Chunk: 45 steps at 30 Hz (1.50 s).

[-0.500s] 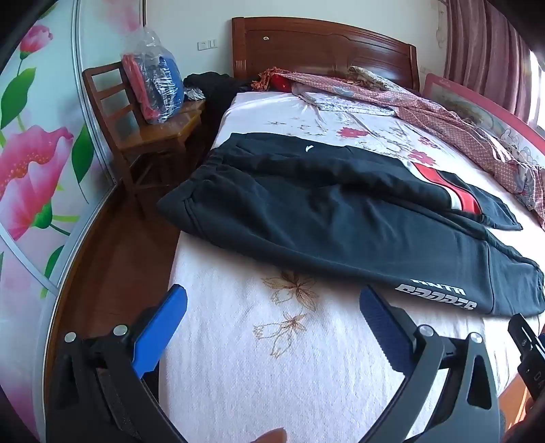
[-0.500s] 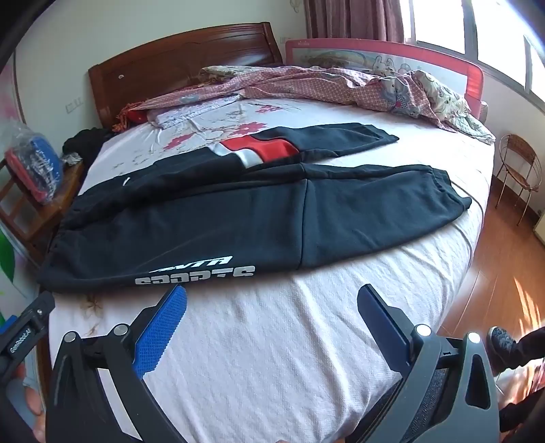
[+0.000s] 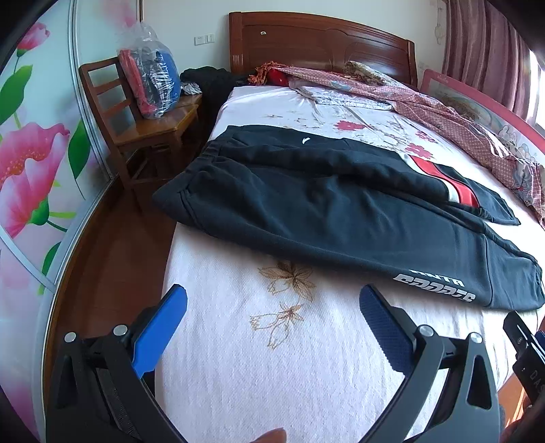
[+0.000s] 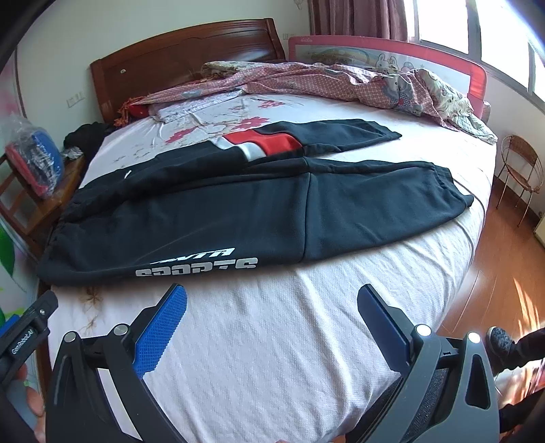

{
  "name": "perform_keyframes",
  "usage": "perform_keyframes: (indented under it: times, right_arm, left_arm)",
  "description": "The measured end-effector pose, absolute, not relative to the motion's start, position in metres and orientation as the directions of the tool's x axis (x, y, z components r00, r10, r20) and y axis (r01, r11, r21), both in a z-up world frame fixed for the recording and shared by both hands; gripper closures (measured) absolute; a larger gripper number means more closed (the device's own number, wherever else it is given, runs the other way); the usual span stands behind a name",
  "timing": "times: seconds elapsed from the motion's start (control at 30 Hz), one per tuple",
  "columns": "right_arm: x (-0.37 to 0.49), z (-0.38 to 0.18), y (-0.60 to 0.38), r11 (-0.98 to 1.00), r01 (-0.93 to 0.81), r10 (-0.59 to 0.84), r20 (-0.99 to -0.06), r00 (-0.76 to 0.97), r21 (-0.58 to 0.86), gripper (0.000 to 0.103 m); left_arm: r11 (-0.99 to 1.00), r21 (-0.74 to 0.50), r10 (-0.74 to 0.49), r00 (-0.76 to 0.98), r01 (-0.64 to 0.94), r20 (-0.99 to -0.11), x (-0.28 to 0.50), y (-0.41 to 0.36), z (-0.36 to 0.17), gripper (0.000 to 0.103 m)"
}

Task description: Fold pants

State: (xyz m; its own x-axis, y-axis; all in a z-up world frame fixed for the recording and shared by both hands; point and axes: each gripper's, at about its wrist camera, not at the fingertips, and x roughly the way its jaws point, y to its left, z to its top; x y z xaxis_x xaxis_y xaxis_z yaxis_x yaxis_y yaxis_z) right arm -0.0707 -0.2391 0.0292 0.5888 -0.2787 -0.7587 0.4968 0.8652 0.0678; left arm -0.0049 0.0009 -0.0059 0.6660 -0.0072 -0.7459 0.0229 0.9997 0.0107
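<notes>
Your black sweat pants (image 4: pixel 238 211) lie sideways ahead; both jaws are spread wide, waistband nearer your left gripper (image 3: pixel 272 310).

Bedroom. Wooden headboard (image 3: pixel 320 44) against a cream wall (image 4: pixel 51 68) with a light switch (image 3: pixel 205 39). Wood-plank floor (image 4: pixel 494 265), sunlit patches on the window side. Wardrobe door (image 3: pixel 30 163) with a big pink flower print. Wooden chair (image 3: pixel 136 122) beside the bed, bagged clothes (image 3: pixel 153 81) on its seat (clear plastic). Pink curtains (image 3: pixel 483 54), bright windows (image 4: pixel 477 30), a round wire chair (image 4: pixel 521 163) below them. Red padded rail (image 4: pixel 391 58) on the bed's far side.
</notes>
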Motion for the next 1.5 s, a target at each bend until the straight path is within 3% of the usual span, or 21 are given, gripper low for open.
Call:
perform_keyframes:
  times: [1.5]
  right_arm:
    - [-0.0676,0.0212,-0.2414,0.87,0.479,-0.219,-0.781,0.585,0.115,0.003]
  left_arm:
    - [1.0,-0.02,-0.029,0.657,0.021,-0.753,0.0003,0.0048,-0.0146,0.002]
